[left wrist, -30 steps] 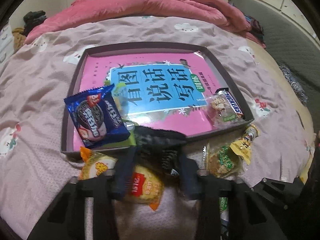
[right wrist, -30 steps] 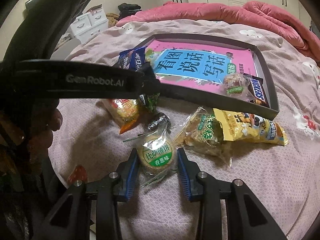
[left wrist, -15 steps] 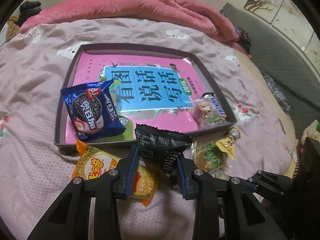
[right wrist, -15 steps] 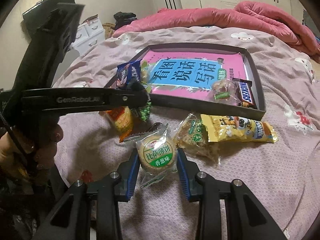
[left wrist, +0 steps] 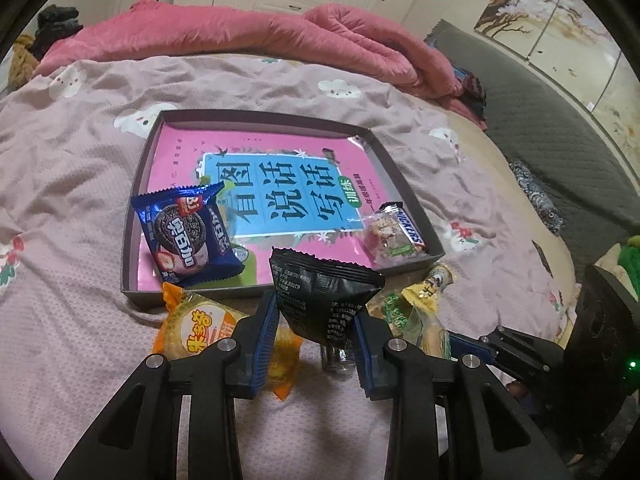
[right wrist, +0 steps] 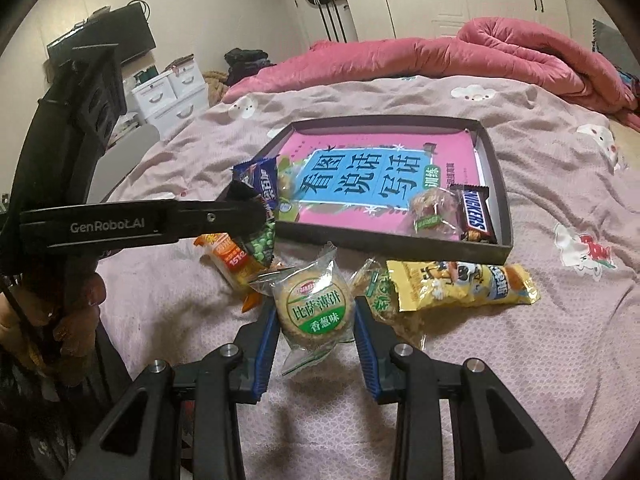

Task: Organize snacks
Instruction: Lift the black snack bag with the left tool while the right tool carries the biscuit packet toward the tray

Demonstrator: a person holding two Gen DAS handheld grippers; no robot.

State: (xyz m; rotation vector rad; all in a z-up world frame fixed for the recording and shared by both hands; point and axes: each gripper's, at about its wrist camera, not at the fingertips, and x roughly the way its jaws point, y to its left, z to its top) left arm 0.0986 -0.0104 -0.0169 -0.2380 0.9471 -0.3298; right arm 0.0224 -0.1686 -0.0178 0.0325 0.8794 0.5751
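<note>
Snacks lie on your bed (left wrist: 60,184): the tray (left wrist: 132,216) holds a pink book (left wrist: 280,184), an Oreo pack (left wrist: 186,238), a clear candy bag (left wrist: 390,236) and a Snickers (right wrist: 475,212). In front of the tray sit a yellow bag (right wrist: 460,286) and an orange pack (left wrist: 196,326). Your left claw (left wrist: 316,316) grips a black pouch (left wrist: 324,292), lifted at the tray's near edge; your right claw (right wrist: 316,320) clasps a round cracker pack (right wrist: 314,306).

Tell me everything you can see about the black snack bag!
The black snack bag is a small, crinkly plastic packet with zigzag ends and tiny white print on this side. Seen from the right gripper's camera, its other side shows green peas. The left gripper pinches it between blue pads, holding it up just in front of the tray, above the snacks on the bed.
</note>
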